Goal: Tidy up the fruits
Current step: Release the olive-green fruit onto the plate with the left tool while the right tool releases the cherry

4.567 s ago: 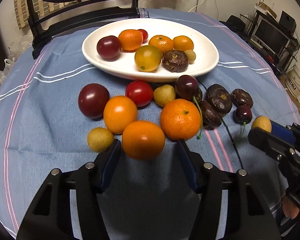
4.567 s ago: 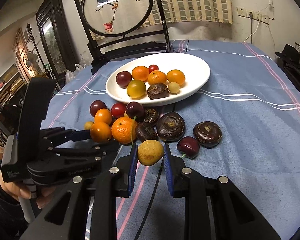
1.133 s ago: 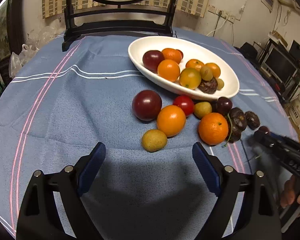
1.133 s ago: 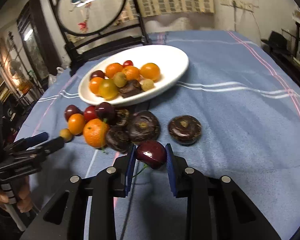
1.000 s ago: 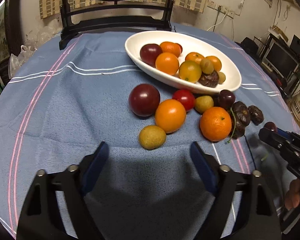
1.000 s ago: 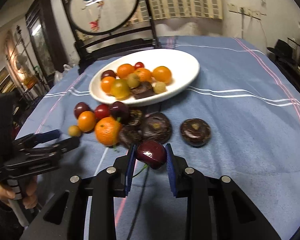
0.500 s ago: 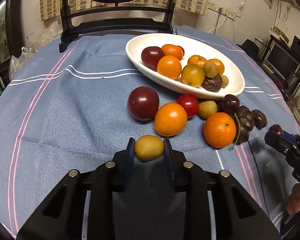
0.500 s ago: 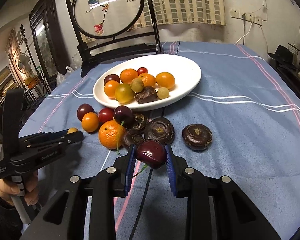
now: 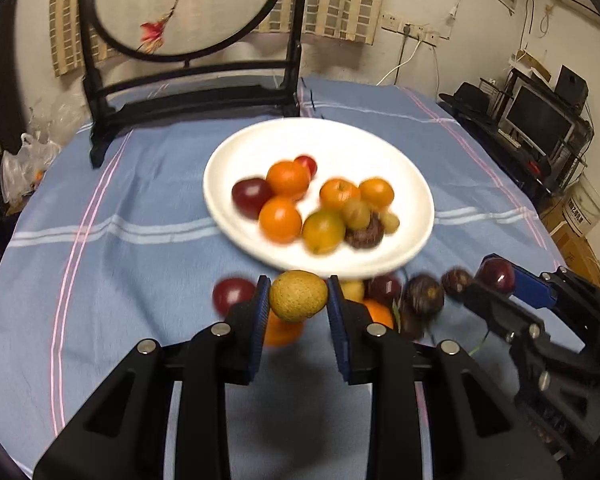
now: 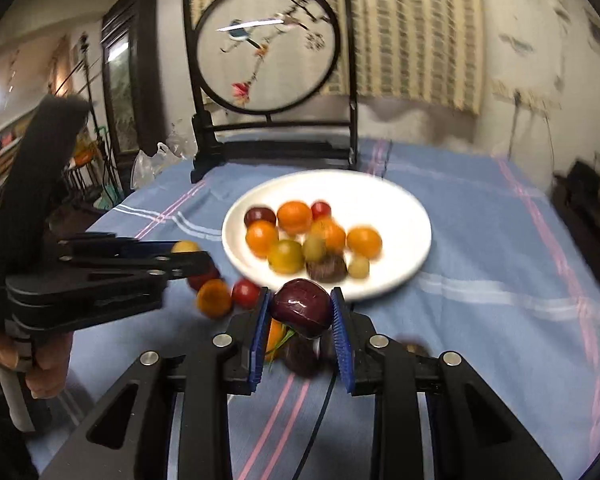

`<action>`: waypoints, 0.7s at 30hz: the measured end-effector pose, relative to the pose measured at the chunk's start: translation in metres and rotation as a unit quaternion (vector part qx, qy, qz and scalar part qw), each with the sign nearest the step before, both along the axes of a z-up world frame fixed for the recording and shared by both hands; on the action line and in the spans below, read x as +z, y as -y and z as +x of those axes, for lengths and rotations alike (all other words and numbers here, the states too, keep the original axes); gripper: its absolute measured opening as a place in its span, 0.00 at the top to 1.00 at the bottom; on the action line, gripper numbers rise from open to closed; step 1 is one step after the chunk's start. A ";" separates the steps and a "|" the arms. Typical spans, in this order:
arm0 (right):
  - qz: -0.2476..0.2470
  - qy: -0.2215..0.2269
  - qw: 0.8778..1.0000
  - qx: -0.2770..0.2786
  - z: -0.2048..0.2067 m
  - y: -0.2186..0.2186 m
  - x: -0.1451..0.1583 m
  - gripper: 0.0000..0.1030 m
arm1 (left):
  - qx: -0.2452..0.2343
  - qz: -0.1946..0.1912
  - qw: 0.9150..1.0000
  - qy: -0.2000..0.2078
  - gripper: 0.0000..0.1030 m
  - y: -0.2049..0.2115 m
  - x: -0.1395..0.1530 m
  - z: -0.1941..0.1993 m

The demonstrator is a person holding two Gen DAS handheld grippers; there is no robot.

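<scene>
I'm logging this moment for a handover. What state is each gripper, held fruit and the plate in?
left gripper: shut on the yellow-brown fruit.
yellow-brown fruit: clamped, lifted off the cloth.
right gripper: shut on the dark red cherry.
dark red cherry: clamped, raised.
white plate: on the tablecloth, partly filled with fruit.

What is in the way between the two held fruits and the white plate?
Nothing visible. The left gripper holds a yellow-brown fruit and the right gripper holds a dark red cherry, both lifted just short of the white plate, whose far side is bare.
</scene>
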State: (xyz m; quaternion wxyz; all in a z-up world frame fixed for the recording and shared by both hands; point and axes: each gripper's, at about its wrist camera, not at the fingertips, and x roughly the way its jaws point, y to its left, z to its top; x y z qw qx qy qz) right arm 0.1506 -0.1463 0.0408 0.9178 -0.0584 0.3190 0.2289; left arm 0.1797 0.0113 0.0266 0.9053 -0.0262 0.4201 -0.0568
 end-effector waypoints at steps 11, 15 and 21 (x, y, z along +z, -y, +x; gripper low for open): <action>0.005 -0.030 1.000 0.003 0.096 -0.021 -0.014 0.71 | 0.017 -0.022 1.000 -0.013 0.73 0.002 -0.005 0.093; -0.011 -0.037 0.999 -0.011 0.117 -0.027 -0.027 0.71 | 0.023 -0.022 0.999 -0.025 0.73 0.002 -0.017 0.112; -0.025 -0.040 0.999 -0.013 0.124 -0.027 -0.035 0.47 | 0.024 -0.034 0.999 -0.034 0.63 0.001 -0.030 0.112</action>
